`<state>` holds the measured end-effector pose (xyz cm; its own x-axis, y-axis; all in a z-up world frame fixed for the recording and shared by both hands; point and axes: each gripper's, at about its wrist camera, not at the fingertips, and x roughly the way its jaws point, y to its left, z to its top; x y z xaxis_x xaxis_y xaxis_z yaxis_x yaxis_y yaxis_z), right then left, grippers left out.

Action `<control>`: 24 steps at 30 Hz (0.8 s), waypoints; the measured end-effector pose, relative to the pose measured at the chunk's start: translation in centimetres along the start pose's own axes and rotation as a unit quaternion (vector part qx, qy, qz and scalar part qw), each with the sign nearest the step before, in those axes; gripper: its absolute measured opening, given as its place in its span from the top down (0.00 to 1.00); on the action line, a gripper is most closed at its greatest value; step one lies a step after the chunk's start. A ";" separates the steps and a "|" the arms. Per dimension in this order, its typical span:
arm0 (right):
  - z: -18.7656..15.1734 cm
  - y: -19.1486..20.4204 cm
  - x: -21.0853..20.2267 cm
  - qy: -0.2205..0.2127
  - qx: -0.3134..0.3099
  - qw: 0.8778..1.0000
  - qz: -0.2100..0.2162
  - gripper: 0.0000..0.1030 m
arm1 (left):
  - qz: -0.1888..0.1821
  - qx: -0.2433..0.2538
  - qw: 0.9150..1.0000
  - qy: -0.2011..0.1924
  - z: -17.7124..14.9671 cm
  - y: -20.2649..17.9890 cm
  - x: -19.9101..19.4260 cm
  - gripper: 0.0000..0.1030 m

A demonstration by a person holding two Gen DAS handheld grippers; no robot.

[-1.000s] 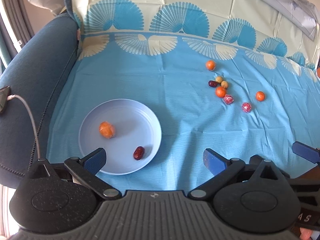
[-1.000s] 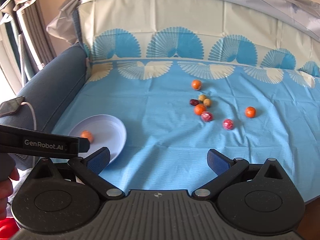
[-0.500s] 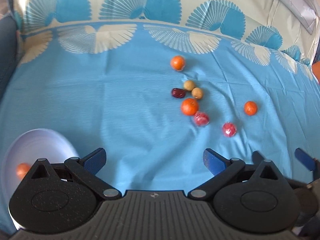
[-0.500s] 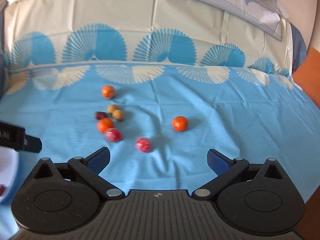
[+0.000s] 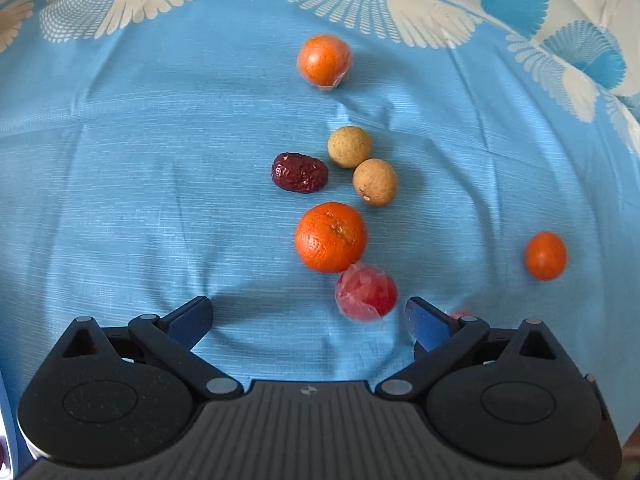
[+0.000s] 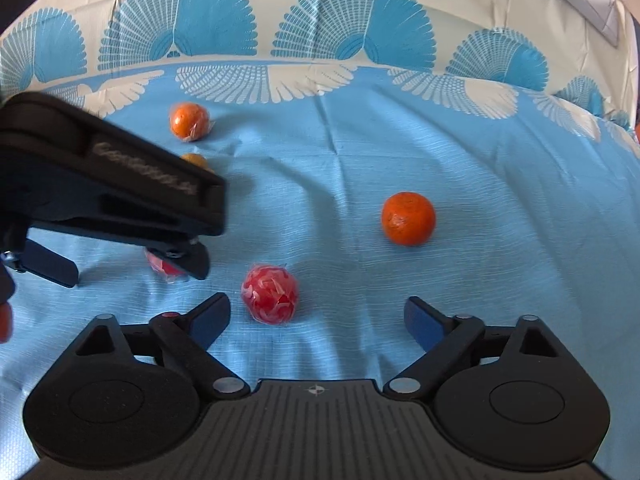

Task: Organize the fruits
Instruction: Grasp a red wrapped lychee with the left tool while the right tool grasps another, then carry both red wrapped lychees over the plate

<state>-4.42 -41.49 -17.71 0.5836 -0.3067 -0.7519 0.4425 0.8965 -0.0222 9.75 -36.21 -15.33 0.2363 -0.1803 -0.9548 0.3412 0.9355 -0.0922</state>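
Note:
Loose fruit lies on the blue cloth. The left wrist view shows a wrapped orange (image 5: pixel 324 60), two longans (image 5: pixel 350 147), a red date (image 5: pixel 300 172), a bare orange (image 5: pixel 331 237) and a small orange (image 5: pixel 545 255). A red wrapped fruit (image 5: pixel 366 292) sits just ahead of my open left gripper (image 5: pixel 308 316), nearer its right finger. My right gripper (image 6: pixel 316 316) has its jaws closing. Another red wrapped fruit (image 6: pixel 270 294) lies between them, close to the left finger and not pressed. An orange (image 6: pixel 408 218) lies farther right. The left gripper (image 6: pixel 134 274) hangs at the left and hides part of the cluster.
A sliver of the pale plate (image 5: pixel 5 412) shows at the bottom left edge of the left wrist view. The patterned cloth (image 6: pixel 360 128) rises into a cream back panel behind the fruit. Bare blue cloth stretches left of the cluster.
Both grippers have come down and closer to the fruit cluster. The plate has slid almost out of the left view. The right jaws have narrowed, and the left gripper now fills the right view's left side.

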 end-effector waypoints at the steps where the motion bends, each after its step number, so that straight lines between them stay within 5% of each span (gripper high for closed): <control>1: -0.1 0.1 -0.1 -0.006 -0.001 1.000 0.002 0.30 | 0.003 -0.003 1.000 -0.006 0.0 -0.1 -0.1 0.05; 3: -0.3 0.6 -0.6 -0.017 -0.021 1.000 0.005 0.64 | 0.008 0.007 1.000 -0.023 -0.1 -0.2 -0.8 0.20; 6: -0.3 0.7 -1.1 -0.013 -0.023 1.000 -0.005 0.70 | -0.008 0.015 0.999 -0.042 -0.3 0.6 -1.7 0.67; 7: -0.3 0.4 -1.3 -0.010 -0.011 1.000 -0.003 0.70 | -0.029 0.016 0.999 -0.039 -0.4 1.2 -2.0 0.70; 10: -0.5 -0.3 -2.5 -0.007 0.017 1.000 0.000 0.70 | -0.067 0.017 0.997 -0.042 -1.4 2.9 -3.1 0.70; 20: -0.8 -0.1 -8.4 -0.016 0.057 0.998 0.037 0.70 | -0.059 0.063 0.992 -0.094 -7.4 7.5 -11.0 0.70; 24: -0.8 1.7 -12.0 -0.027 0.048 0.997 0.058 0.70 | -0.025 0.070 0.990 -0.121 -9.8 9.9 -15.6 0.70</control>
<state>-11.24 -36.07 -9.27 0.6684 -0.2223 -0.7098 0.4315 0.8932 0.1266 0.49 -21.12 -4.12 0.4215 -0.3094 -0.8524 0.4771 0.8750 -0.0817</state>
